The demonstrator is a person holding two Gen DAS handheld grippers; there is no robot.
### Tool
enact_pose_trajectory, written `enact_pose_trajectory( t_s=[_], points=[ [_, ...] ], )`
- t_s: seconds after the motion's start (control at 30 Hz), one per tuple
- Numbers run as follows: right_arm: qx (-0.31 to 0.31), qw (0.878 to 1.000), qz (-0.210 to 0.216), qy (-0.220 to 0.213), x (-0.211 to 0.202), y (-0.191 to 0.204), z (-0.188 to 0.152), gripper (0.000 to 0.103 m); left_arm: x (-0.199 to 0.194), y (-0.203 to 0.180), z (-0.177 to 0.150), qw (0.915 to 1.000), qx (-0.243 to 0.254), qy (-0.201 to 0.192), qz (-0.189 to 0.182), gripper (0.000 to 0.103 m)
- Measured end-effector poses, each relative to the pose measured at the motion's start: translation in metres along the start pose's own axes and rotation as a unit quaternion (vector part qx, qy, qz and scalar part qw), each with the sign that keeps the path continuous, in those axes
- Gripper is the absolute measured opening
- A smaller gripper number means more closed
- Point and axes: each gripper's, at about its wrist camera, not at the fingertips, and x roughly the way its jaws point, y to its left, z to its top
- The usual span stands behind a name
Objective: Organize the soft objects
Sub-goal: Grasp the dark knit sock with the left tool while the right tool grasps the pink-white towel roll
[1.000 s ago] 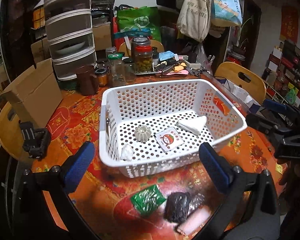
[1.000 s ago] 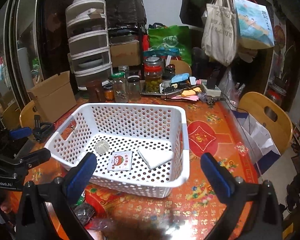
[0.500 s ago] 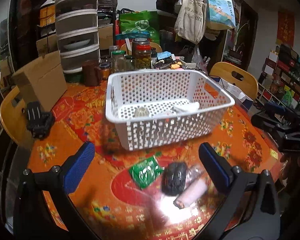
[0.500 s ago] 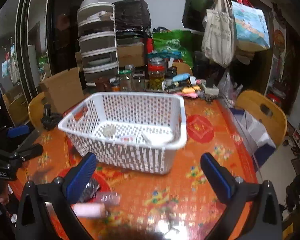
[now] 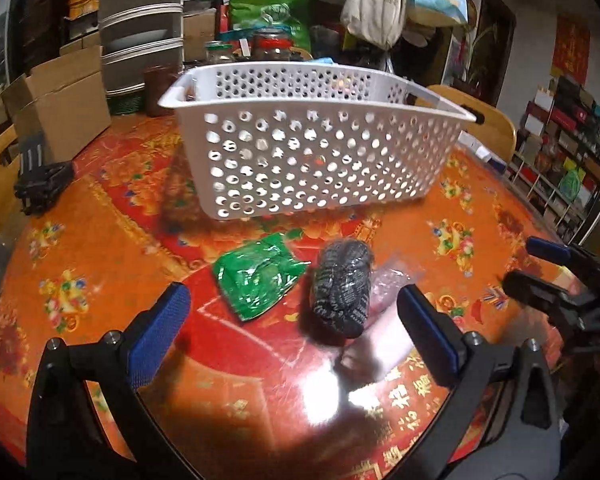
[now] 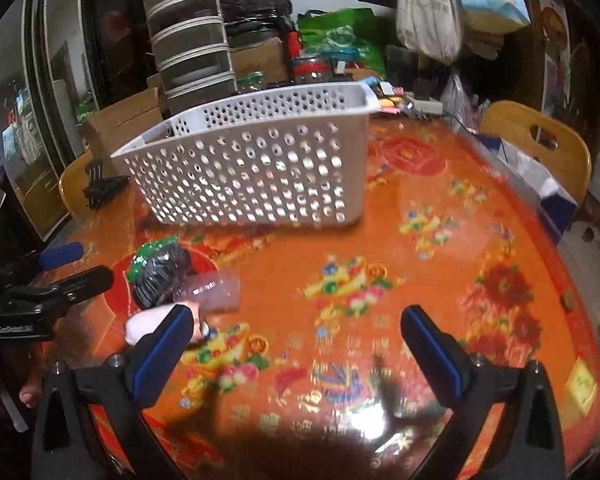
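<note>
Cluttered shelves, hanging tote bags and stacked drawer units ring the round table [image 5: 112,216], whose orange-red floral cloth fills most of both your views. On it, toward 12 o'clock from your left gripper [image 5: 292,320], stands the white perforated basket [image 5: 312,160]; from this low angle you cannot see what lies inside. Your left claw is spread wide with nothing between its blue pads [image 5: 158,334], and it hangs low over the tabletop. Just ahead of it, between the pads and the basket, lie the soft items: a crumpled green foil packet [image 5: 256,276] at about 11 o'clock, and touching its right edge a dark grey knitted bundle [image 5: 342,284] at about 1 o'clock. Beside the bundle at 2 o'clock sits a clear plastic wrapper [image 5: 392,280], and a pale pink roll [image 5: 384,344] lies against your right-hand pad, blurred by glare. Your right gripper [image 6: 296,340] is likewise released and empty, low over bare cloth; in its view the same bundle [image 6: 160,276], wrapper [image 6: 216,290] and pink roll [image 6: 148,324] sit at about 10 o'clock, the roll just behind its left pad. A cardboard box [image 5: 60,100] and a black clamp [image 5: 40,184] rest near the table's far left edge, well apart from the soft items.
</note>
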Motion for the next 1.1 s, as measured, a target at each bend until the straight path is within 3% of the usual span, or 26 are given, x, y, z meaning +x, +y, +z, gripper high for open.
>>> enact_pose_trajectory(
  t_s=[0.37,0.43,0.5,0.77,0.93,1.1],
  points=[
    [0.012,1.000,0.005,0.006,-0.002,-0.001,-0.016,0.103,0.045,-0.028,0.009,0.9987,0.027,0.035,-0.026,0.057],
    [0.008,1.000,0.010,0.007,0.000,0.003,-0.016,0.103,0.049,-0.032,0.010,0.9982,0.031,0.040,-0.032,0.042],
    [0.003,1.000,0.015,0.009,0.002,0.008,-0.017,0.103,0.050,-0.034,0.010,0.9981,0.033,0.039,-0.035,0.038],
    [-0.013,0.998,0.053,0.014,0.012,0.036,-0.020,0.103,0.018,-0.013,0.012,0.9991,0.007,0.006,-0.041,0.037],
    [-0.046,0.995,0.083,0.030,0.028,0.074,-0.024,0.103,-0.010,0.019,0.011,0.9995,-0.018,-0.021,-0.016,0.037],
    [-0.071,0.993,0.083,0.039,0.041,0.101,-0.023,0.095,-0.022,0.049,0.006,0.9985,-0.046,-0.029,-0.008,0.037]
  ],
)
